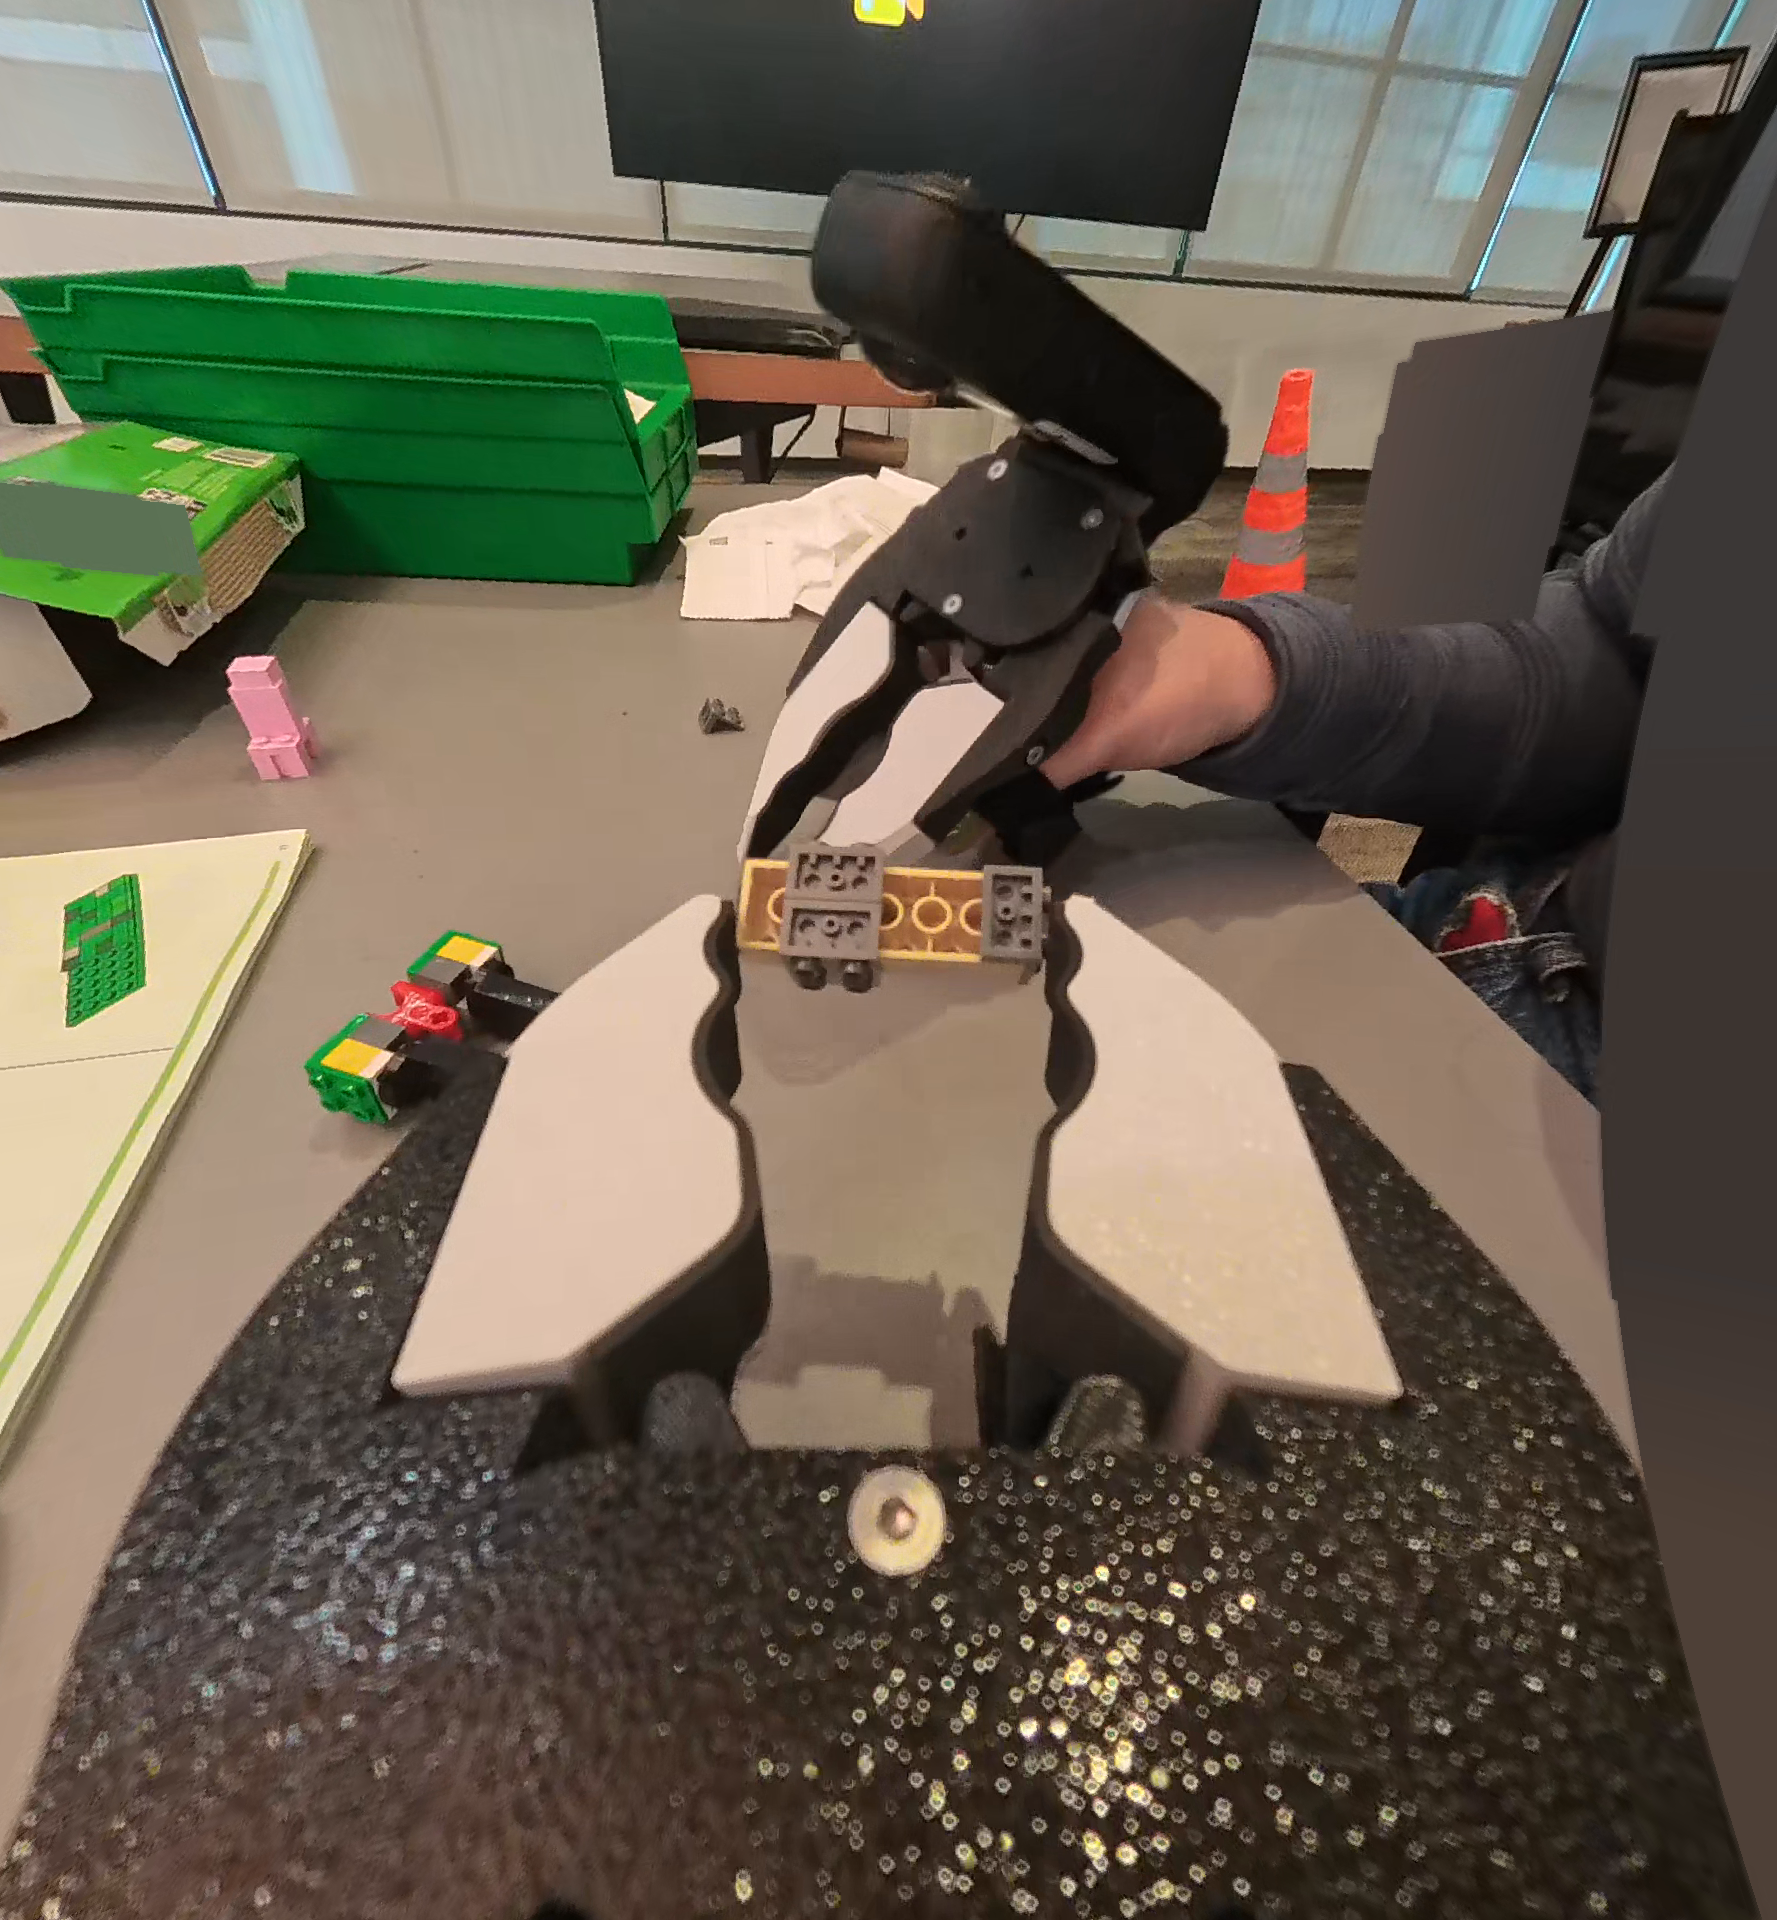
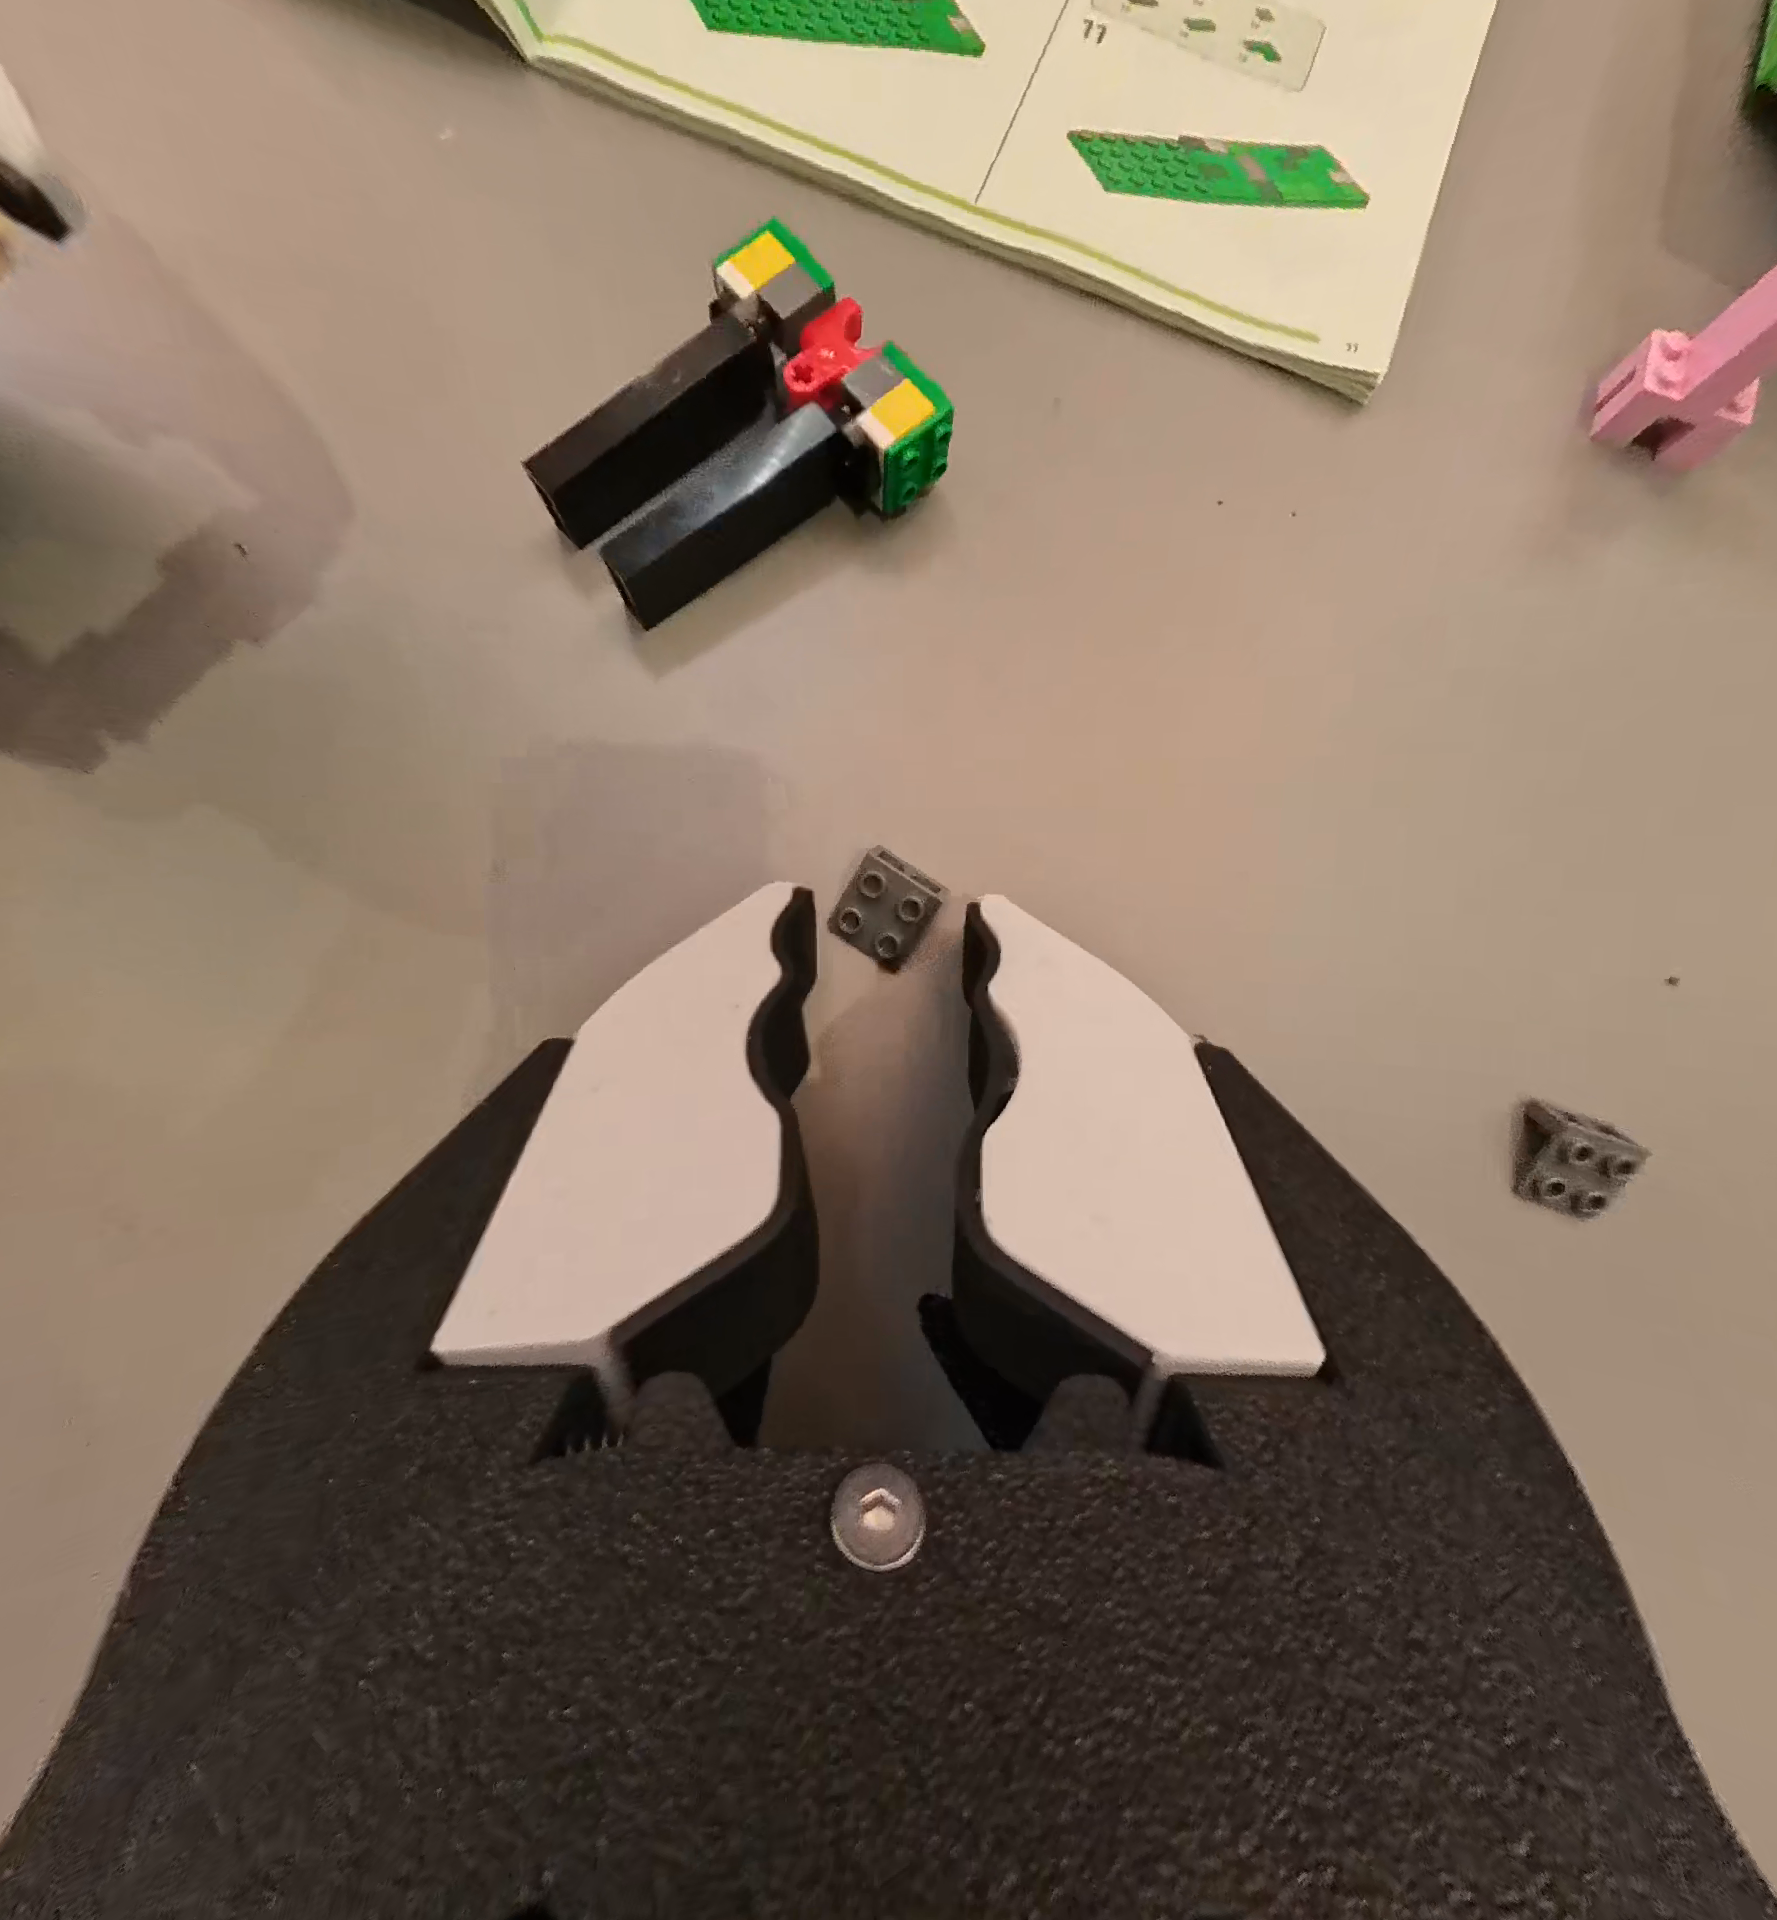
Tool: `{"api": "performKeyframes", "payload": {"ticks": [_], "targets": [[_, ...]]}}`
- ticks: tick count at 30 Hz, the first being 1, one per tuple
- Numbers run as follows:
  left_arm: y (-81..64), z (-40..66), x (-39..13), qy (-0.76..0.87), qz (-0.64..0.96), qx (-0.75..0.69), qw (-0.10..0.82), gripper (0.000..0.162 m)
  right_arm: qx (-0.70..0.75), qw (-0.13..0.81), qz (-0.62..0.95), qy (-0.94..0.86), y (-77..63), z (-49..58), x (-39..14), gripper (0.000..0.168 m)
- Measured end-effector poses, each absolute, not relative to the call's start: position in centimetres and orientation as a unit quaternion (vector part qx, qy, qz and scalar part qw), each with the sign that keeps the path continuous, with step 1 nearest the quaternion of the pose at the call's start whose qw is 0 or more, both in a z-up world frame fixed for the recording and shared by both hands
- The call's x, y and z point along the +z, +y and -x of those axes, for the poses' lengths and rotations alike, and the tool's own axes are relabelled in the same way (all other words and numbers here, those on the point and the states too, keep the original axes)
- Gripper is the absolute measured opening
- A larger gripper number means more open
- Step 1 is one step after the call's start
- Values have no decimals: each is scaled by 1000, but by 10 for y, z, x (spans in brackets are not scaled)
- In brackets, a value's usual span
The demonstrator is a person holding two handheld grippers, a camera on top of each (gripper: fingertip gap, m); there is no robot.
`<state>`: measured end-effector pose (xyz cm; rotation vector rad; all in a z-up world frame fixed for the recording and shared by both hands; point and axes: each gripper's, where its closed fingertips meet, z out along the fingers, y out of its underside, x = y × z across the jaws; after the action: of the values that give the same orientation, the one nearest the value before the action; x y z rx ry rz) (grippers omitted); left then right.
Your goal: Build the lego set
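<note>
Left wrist view: left tongs [image 1: 889,925] pinch a tan plate [image 1: 889,914] by its two ends, holding it raised above the grey desk [image 1: 551,727] with its underside toward the camera. Two dark grey bricks [image 1: 834,902] sit stacked on the plate's left half, and a third grey brick [image 1: 1016,912] sits at its right end, against the right finger. Right tongs [image 1: 842,821], held by a person's hand [image 1: 1159,686] in a dark sleeve, point downward just behind the plate. A green, yellow, black and red sub-assembly [image 1: 416,1023] lies on the desk to the left, near an open instruction booklet [image 1: 84,1039]. A pink figure [image 1: 271,717] stands farther back. A small dark piece [image 1: 720,715] lies apart from it. Green bins [image 1: 396,416], a green box [image 1: 105,520], crumpled paper [image 1: 801,540], an orange cone [image 1: 1279,488] and a dark screen [image 1: 915,94] fill the background.

Right wrist view: right tongs [image 2: 889,914] stand spread, with nothing gripped. A small dark grey four-stud plate [image 2: 886,907] lies on the desk [image 2: 1279,727] between the fingertips; whether either one touches it cannot be told. A second grey piece [image 2: 1575,1158] lies well apart to the right. The sub-assembly [image 2: 738,426] lies ahead, with the booklet [image 2: 1071,156] beyond it and the pink figure [image 2: 1736,353] tipped at the right edge.
</note>
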<state>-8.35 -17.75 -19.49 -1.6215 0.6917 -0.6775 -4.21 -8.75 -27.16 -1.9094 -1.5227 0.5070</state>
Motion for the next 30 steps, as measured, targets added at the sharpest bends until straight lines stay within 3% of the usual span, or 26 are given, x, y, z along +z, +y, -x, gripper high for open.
{"api": "performKeyframes", "payload": {"ticks": [7, 23, 30], "targets": [[-178, 83, -195, 298, 696, -293, 585, 56, 155, 345, 714, -589, -86, 43, -266, 31], [-178, 80, -199, 306, 701, -289, 576, 56, 141, 352, 729, -570, -71, 28, -270, 26], [-179, 79, -199, 308, 702, -295, 571, 56, 197, 348, 684, -610, -81, 39, -263, 24]]}}
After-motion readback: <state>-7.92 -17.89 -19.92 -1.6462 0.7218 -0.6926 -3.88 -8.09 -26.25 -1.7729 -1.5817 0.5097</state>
